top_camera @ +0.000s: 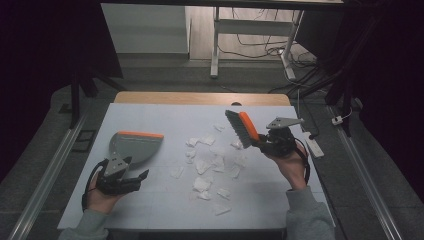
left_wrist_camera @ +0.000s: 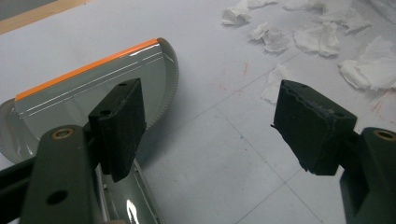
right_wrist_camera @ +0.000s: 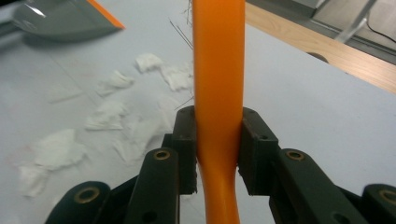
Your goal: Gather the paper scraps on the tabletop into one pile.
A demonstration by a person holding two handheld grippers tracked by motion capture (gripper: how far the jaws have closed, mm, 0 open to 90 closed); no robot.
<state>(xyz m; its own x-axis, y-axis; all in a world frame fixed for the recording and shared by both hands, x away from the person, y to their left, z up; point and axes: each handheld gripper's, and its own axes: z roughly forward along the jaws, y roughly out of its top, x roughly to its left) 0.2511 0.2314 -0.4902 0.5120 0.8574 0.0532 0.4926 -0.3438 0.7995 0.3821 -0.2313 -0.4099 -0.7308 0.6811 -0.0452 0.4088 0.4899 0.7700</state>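
The right tool [top_camera: 261,142] is clenching the orange plastic handle of a small hand brush [top_camera: 242,128] with dark grey bristles, both pads pressing the handle from either side in the right gripper view [right_wrist_camera: 218,88]. The brush is hanging in the air above the pale grey worktop [top_camera: 165,117], just beyond the far right edge of the scattered scraps of torn white tissue paper [top_camera: 207,167], its bristles facing the scraps.

The left tool [top_camera: 131,179] is resting released, its jaws standing wide apart with nothing between them. It is sitting to the left of the scraps, on the near side of the grey plastic dustpan with an orange lip [top_camera: 136,145]. The dustpan is lying flat on the worktop, well to the left of the scraps, its orange lip on the far side. In the left gripper view the dustpan [left_wrist_camera: 88,98] is showing behind and under one jaw, whether touching it I cannot tell, while the scraps [left_wrist_camera: 322,39] are lying beyond the other.
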